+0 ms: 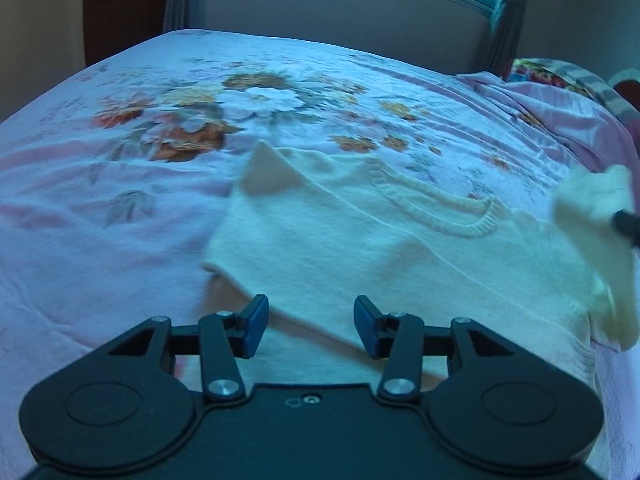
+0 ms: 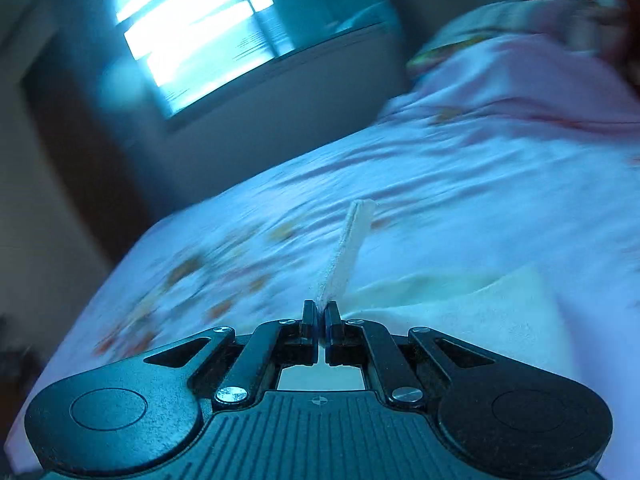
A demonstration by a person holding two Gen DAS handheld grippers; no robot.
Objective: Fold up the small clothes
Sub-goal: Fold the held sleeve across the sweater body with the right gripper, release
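A cream knit sweater [image 1: 360, 240] lies flat on the floral bedspread [image 1: 140, 184], with its ribbed neckline [image 1: 460, 220] toward the right. My left gripper [image 1: 311, 330] hovers open over the sweater's near part, and nothing sits between its blue pads [image 1: 256, 328]. At the right edge of the left wrist view a sleeve [image 1: 592, 208] is lifted off the bed. In the blurred right wrist view, my right gripper [image 2: 320, 312] is shut on that cream sleeve [image 2: 348, 248], whose edge sticks out past the closed jaws. The rest of the sweater [image 2: 460, 304] trails below to the right.
Pink pillows [image 1: 568, 96] and a patterned one [image 1: 536, 70] are heaped at the bed's right end. A pale wall [image 1: 340, 12] runs behind the bed, with a bright window [image 2: 192, 32] above it. The bed's left edge [image 1: 60, 76] drops off toward a dark door.
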